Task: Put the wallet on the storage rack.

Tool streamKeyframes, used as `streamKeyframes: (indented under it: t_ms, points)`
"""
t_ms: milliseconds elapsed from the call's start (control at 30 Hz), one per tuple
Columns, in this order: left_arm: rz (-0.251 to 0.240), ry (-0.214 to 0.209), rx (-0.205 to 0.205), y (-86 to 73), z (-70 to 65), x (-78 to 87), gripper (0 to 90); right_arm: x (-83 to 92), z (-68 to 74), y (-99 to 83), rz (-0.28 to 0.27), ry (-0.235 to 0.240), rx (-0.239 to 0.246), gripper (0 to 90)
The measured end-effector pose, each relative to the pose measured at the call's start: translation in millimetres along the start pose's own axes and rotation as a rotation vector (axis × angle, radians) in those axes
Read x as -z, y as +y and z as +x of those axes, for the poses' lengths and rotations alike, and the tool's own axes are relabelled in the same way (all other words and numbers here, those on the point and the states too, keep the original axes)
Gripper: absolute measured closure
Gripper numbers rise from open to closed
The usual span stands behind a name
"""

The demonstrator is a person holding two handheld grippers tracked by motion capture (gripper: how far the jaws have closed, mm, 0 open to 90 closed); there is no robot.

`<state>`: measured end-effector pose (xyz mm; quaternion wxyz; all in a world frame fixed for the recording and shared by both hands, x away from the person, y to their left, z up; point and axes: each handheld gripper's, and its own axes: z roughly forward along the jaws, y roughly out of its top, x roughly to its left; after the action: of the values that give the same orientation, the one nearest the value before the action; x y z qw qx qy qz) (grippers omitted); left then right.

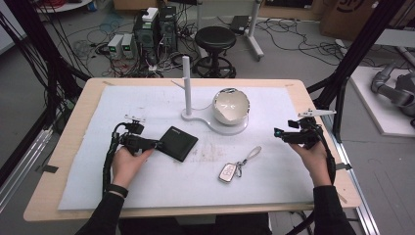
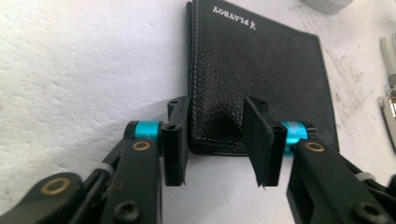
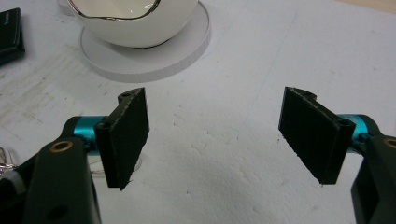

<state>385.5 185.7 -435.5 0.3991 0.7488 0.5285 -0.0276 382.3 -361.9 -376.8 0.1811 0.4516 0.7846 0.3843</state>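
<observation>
At the left of the table we have our left gripper [image 1: 155, 144] down at the near corner of the black leather wallet [image 1: 179, 142], which lies flat on the white mat [image 1: 274, 181]. In the left gripper view one pad [image 2: 176, 154] sits just outside the wallet's [image 2: 261, 79] folded edge and the other rests over its face, the jaws part open with a gap between them, so we judge the grip is lined up but not yet closed, and the lift is all to come. Further right lie the car key fob [image 1: 227, 172] and the white bowl [image 1: 231, 105] on its round stand [image 1: 235, 129], both untouched. At the far right our right gripper [image 1: 280, 132] hangs over bare mat, jaws wide apart and holding nothing.
</observation>
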Motion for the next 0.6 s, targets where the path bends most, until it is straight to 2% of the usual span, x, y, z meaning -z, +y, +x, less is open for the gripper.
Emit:
streamKeyframes:
  t_ms: [67, 167, 267, 433, 600]
  points:
    - [0.003, -0.057, 0.014, -1.6, 1.7, -2.0, 68.7, -0.3, 0.4, 0.3, 0.000, 0.000, 0.001, 24.9]
    - [-0.010, -0.102, -0.009, -2.4, -2.2, -3.0, 74.2, -0.2, 0.5, 0.8, 0.001, -0.001, 0.003, 25.0]
    - [-0.063, -0.153, -0.030, -1.2, -6.0, 2.3, 78.4, -0.6, 0.8, 0.9, 0.001, -0.001, 0.004, 25.1]
    - [-0.122, -0.209, -0.063, 1.2, -13.1, 9.4, 80.5, -0.8, 0.7, 0.9, 0.000, -0.001, 0.006, 25.1]
    - [-0.165, -0.245, -0.140, 7.3, -28.5, 16.5, 81.4, -0.5, 0.4, 0.9, -0.001, -0.002, 0.005, 25.1]
